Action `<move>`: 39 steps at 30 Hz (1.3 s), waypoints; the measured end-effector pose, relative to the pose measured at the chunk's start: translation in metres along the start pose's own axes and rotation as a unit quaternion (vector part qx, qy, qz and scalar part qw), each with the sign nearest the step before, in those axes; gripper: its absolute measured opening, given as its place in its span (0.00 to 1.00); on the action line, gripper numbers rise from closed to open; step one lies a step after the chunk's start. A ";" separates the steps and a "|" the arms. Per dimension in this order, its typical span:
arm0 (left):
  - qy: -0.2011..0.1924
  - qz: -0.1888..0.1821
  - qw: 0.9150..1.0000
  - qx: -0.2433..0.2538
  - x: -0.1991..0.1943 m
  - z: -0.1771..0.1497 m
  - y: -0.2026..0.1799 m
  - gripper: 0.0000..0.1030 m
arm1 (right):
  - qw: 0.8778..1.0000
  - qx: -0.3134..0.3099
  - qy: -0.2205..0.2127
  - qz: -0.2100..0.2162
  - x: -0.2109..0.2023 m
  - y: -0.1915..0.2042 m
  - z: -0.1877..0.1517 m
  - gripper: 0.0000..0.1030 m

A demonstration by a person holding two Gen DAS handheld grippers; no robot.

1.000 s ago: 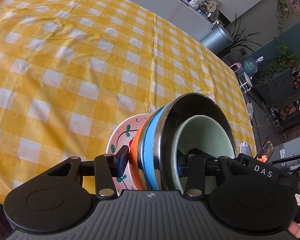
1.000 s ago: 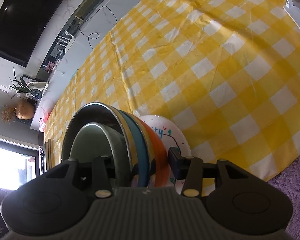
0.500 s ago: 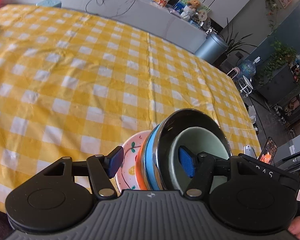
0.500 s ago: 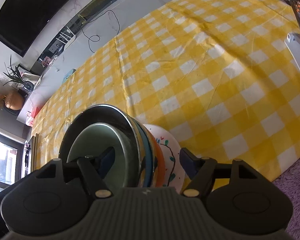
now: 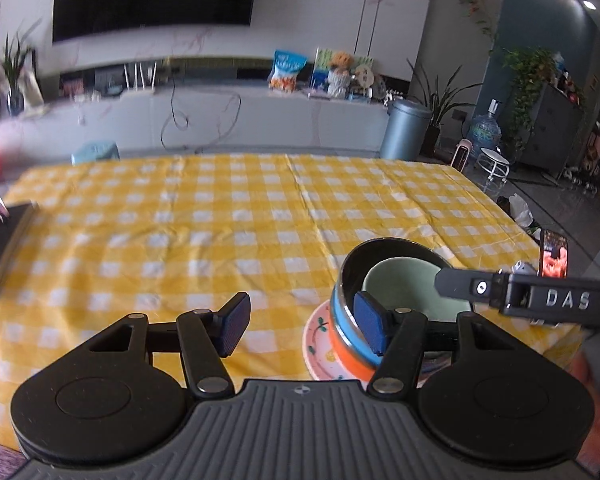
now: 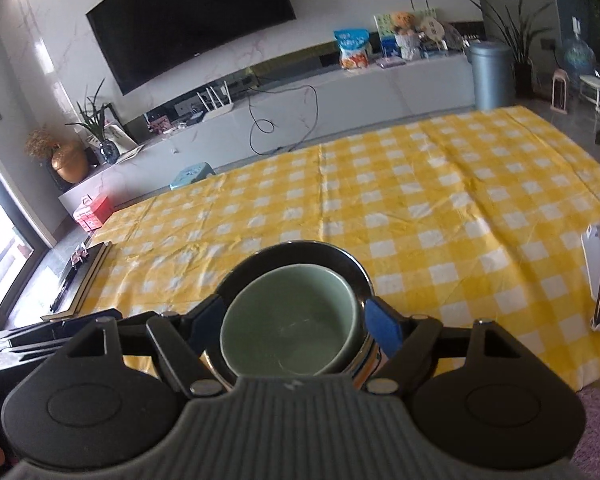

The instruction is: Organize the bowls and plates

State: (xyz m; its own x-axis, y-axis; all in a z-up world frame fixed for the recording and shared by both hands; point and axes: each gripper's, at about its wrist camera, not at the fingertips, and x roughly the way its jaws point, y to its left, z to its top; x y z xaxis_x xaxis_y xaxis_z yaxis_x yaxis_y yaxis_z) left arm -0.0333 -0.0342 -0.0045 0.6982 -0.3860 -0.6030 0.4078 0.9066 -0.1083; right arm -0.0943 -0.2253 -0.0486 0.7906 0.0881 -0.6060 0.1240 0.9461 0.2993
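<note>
Since the green bowl (image 6: 290,326) sits nested in the steel bowl (image 5: 384,252) atop the plates (image 5: 324,350), lower centre on the yellow tablecloth (image 6: 420,200), the stack looks finished; the left gripper (image 5: 302,326) is open and empty, while the right gripper (image 6: 296,326), its jaws having just widened, straddles it without pressing.

Both wrist views share the stacked bowls (image 5: 400,280).

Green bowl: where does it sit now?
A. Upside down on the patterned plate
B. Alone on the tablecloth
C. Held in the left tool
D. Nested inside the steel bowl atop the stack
D: the green bowl sits upright inside the steel bowl, which tops the stack on the plate; neither tool grips it.
</note>
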 end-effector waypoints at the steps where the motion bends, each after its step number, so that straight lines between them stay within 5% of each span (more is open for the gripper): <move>1: -0.007 0.008 1.000 0.005 -0.006 -0.004 0.000 0.68 | 1.000 -0.010 -0.009 0.002 -0.005 0.003 -0.002 0.75; 10: -0.042 0.065 0.997 -0.009 -0.053 -0.033 0.003 0.68 | 0.998 -0.049 -0.021 0.019 -0.040 0.025 -0.036 0.75; 18: -0.039 0.049 0.998 -0.005 -0.083 -0.047 0.003 0.68 | 0.995 -0.096 -0.028 0.021 -0.068 0.051 -0.071 0.75; 27: -0.051 0.073 0.996 0.023 -0.104 -0.063 -0.008 0.75 | 0.991 -0.121 -0.053 -0.005 -0.095 0.054 -0.099 0.77; 33: -0.045 0.085 0.995 0.033 -0.105 -0.073 -0.016 0.84 | 0.988 -0.130 -0.083 -0.017 -0.110 0.058 -0.109 0.81; 39: -0.005 0.096 0.995 -0.016 -0.096 -0.082 -0.002 0.84 | 0.986 -0.145 -0.082 -0.029 -0.110 0.060 -0.118 0.84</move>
State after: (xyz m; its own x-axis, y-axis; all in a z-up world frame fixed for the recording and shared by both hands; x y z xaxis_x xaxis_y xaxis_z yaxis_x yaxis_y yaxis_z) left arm -0.1494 0.0147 -0.0112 0.7667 -0.2075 -0.6076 0.2487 0.9684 -0.0169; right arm -0.2447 -0.1412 -0.0508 0.8761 0.0019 -0.4821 0.0140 0.9995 0.0295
